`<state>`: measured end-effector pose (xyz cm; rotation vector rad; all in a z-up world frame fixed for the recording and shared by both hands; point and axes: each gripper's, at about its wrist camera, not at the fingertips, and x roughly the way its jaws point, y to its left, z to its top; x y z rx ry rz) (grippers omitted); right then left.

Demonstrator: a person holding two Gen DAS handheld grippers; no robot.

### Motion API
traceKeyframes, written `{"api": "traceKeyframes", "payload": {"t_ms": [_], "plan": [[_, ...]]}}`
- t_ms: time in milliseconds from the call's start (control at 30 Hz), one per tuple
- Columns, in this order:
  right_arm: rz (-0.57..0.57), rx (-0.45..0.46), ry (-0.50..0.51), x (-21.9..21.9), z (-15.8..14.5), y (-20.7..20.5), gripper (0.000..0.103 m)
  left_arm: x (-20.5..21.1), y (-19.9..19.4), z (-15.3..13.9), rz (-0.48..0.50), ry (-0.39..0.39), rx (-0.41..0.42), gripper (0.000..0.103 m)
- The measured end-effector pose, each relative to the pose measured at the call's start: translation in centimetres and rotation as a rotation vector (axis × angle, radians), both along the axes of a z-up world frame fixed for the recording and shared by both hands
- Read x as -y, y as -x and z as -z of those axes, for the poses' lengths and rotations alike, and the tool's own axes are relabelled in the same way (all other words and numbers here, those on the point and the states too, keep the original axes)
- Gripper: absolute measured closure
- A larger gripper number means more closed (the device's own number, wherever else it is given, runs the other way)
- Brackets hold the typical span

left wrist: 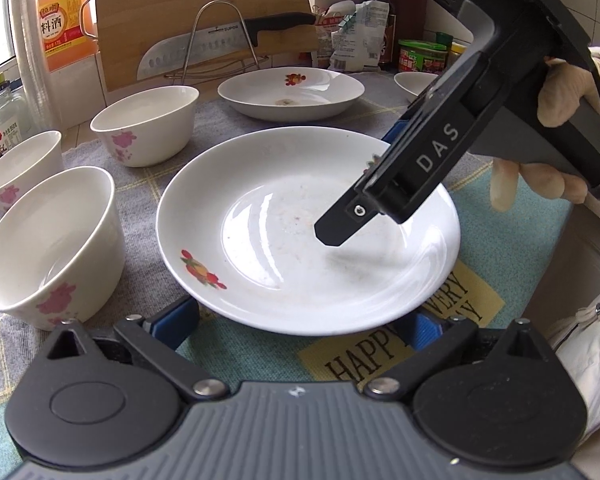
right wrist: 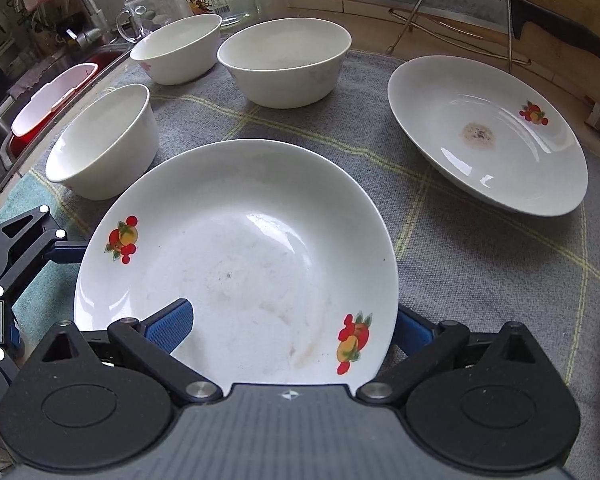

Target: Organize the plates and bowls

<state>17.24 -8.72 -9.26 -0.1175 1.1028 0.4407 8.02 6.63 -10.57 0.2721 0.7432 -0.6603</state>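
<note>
Plate (left wrist: 260, 240): white with fruit prints and faint smears, at the middle of the tabletop, partly on the grey cloth (left wrist: 148, 188) and partly on the teal mat (left wrist: 520, 232).
Left gripper (left wrist: 300, 322): jaws at their widest, nothing clamped. Both blue pads (left wrist: 180, 318) sit at the plate's near rim, one on each side, their tips hidden beneath it (whether they touch the underside cannot be told).
Right gripper (right wrist: 292, 316): jaws wide apart, not pressing on anything. It points steeply down over the right half of the plate. In the right wrist view one pad lies in front of the plate's inner face; the other is behind the rim on the opposite side.
Right hand (left wrist: 560, 92): wrapped round the right gripper's handle, at the right edge of the left wrist view.
Far plate (left wrist: 292, 92): same pattern, a brown stain at its centre, on the cloth beyond the first plate and well apart from it.
Bowls: three white ones with pink flowers, upright, left of the plate: near bowl (left wrist: 56, 240), mid bowl (left wrist: 16, 168), back bowl (left wrist: 148, 120). None touches the plate.
Fourth bowl (left wrist: 412, 84): only its rim shows, right of the far plate.
Knife (left wrist: 204, 48): rests on a wire rack (left wrist: 220, 40) against the board (left wrist: 204, 0), behind the far plate.
</note>
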Motion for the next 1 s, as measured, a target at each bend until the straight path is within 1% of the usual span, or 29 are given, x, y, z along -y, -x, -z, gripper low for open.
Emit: {"api": "traceKeyframes", "payload": {"t_ms": [67, 133, 333, 533, 900, 1000], "plan": [[0.001, 0.015, -0.011, 0.1, 0.0, 0.3, 0.000, 0.0, 0.0, 0.0, 0.004, 0.001, 0.002, 0.000], [-0.010, 0.011, -0.019, 0.3, -0.1, 0.1, 0.000, -0.1, 0.1, 0.0, 0.009, 0.004, 0.006, 0.000], [0.009, -0.049, -0.142, 1.8, -0.5, -2.1, 0.000, -0.3, 0.1, 0.1, 0.033, 0.012, 0.019, 0.000], [-0.032, -0.065, -0.136, 1.5, -0.7, -3.5, 0.000, -0.4, 0.1, 0.1, 0.054, 0.015, 0.026, 0.000], [-0.099, -0.111, -0.209, 1.1, -0.8, -5.2, 0.000, -0.6, -0.1, -0.2, 0.088, -0.003, 0.036, 0.000], [-0.111, -0.108, -0.209, 1.1, -1.0, -5.7, 0.000, -0.7, -0.2, -0.3, 0.101, -0.009, 0.044, 0.000]]}}
